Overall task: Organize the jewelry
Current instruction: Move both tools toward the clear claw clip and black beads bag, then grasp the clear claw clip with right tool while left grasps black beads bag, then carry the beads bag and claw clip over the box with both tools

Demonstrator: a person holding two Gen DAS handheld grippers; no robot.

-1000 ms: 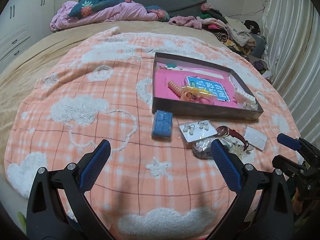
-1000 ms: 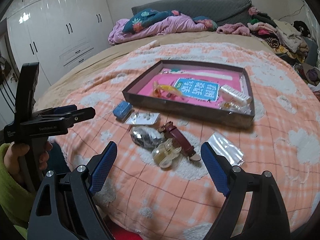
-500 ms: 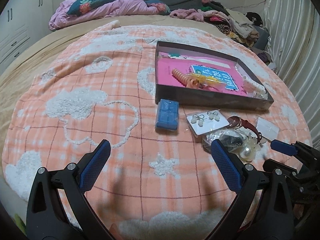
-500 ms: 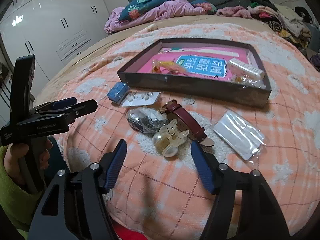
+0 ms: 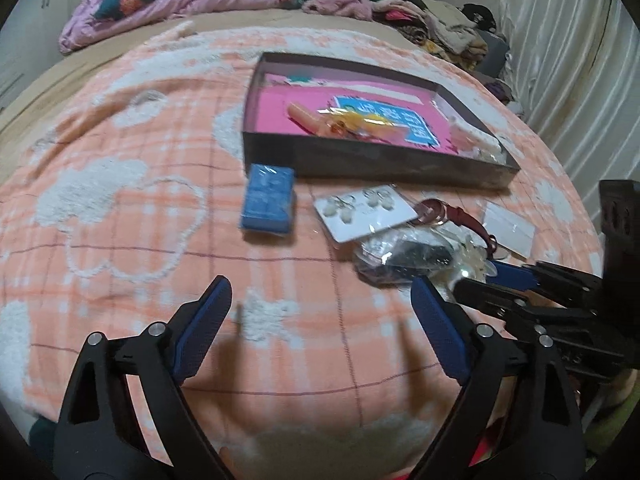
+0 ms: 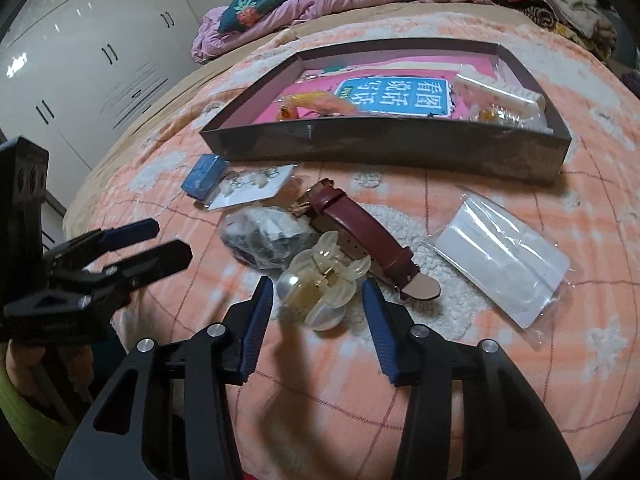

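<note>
A clear, pearly hair claw lies on the orange blanket, and my right gripper hangs just over it. Its jaws are closing with the claw between them; the pads stand a little apart from it. Behind the claw lie a dark red watch, a bag of dark jewelry, an earring card and a blue box. My left gripper hovers over bare blanket in front of these, its jaws wide and closing slightly, nothing between them. The dark tray holds hair clips and a comb.
A clear plastic bag with a white card lies right of the watch. Piled clothes and bedding sit at the far end of the bed. White wardrobes stand to the left, a curtain to the right.
Both grippers have come down and forward toward the items. The right gripper's jaws have narrowed a lot around the hair claw; the left gripper's jaws have narrowed a little.
</note>
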